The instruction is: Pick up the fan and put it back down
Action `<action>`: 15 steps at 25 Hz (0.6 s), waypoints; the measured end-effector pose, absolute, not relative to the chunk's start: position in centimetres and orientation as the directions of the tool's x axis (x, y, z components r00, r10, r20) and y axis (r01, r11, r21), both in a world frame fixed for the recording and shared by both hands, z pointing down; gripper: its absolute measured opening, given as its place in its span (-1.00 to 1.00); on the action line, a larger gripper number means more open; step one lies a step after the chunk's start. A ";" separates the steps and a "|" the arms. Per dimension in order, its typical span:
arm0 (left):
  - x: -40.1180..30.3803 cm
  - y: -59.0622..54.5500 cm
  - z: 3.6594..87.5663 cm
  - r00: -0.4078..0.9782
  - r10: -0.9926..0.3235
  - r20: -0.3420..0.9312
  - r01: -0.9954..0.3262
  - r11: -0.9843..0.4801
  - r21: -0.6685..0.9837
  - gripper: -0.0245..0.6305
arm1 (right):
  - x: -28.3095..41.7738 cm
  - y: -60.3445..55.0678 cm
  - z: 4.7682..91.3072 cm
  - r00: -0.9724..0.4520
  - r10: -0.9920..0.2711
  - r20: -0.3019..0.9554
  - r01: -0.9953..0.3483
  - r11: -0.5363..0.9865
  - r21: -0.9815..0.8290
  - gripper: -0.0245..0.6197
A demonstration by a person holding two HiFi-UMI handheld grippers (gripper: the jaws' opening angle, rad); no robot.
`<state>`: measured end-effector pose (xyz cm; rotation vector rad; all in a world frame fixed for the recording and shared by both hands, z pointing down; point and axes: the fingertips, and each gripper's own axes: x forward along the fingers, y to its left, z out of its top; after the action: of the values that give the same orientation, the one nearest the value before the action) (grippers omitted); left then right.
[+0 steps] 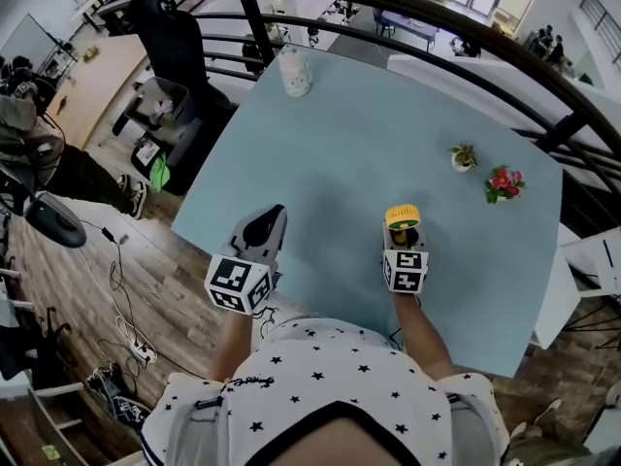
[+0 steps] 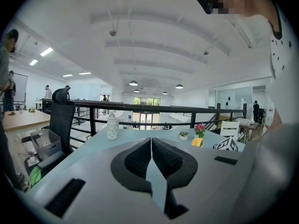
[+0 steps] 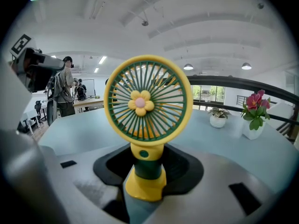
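Note:
A small yellow and green fan (image 1: pixel 403 216) with a flower at its hub stands upright near the front of the light blue table (image 1: pixel 340 144). My right gripper (image 1: pixel 405 241) is shut on it. In the right gripper view the fan (image 3: pixel 147 101) fills the middle and its dark green stem sits between the black pads of the right gripper (image 3: pixel 147 166). Whether its base touches the table I cannot tell. My left gripper (image 1: pixel 273 219) hovers at the table's front left, shut and empty. In its own view, the pads of the left gripper (image 2: pixel 152 149) meet.
A white jar (image 1: pixel 294 71) stands at the table's far edge. A small potted plant (image 1: pixel 463 156) and a pot of pink flowers (image 1: pixel 504 183) stand at the right. A black railing (image 1: pixel 388 8) runs behind the table, and a black chair (image 1: pixel 175 37) stands to its left.

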<state>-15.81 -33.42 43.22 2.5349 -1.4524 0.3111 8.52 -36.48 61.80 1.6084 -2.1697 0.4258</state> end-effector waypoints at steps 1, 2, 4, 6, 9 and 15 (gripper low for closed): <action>-15.8 -33.4 43.2 0.494 -0.823 0.280 -0.866 -0.496 0.071 -0.84 | 8.5 -36.5 61.8 -0.252 -0.834 0.491 -0.958 0.288 -0.001 -0.39; -15.8 -33.3 43.2 0.494 -0.823 0.279 -0.866 -0.496 0.071 -0.84 | 8.5 -36.4 61.9 -0.249 -0.834 0.493 -0.958 0.287 0.001 -0.38; -15.8 -33.0 43.0 0.495 -0.824 0.277 -0.865 -0.496 0.071 -0.84 | 8.5 -36.2 61.9 -0.248 -0.832 0.497 -0.958 0.286 0.002 -0.38; -15.8 -32.7 42.9 0.494 -0.825 0.274 -0.866 -0.495 0.070 -0.84 | 8.6 -36.2 61.9 -0.247 -0.829 0.502 -0.958 0.286 0.002 -0.38; -15.9 -32.5 42.8 0.493 -0.827 0.270 -0.866 -0.495 0.068 -0.84 | 8.7 -36.1 62.2 -0.243 -0.824 0.512 -0.960 0.282 -0.002 -0.35; -16.1 -32.0 42.8 0.500 -0.823 0.270 -0.863 -0.500 0.074 -0.84 | 8.4 -35.0 62.1 -0.247 -0.818 0.520 -0.961 0.276 -0.022 -0.19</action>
<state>-16.08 -31.98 42.84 2.5433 -1.4477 0.2953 8.41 -34.97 62.07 1.6043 -2.1435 0.4754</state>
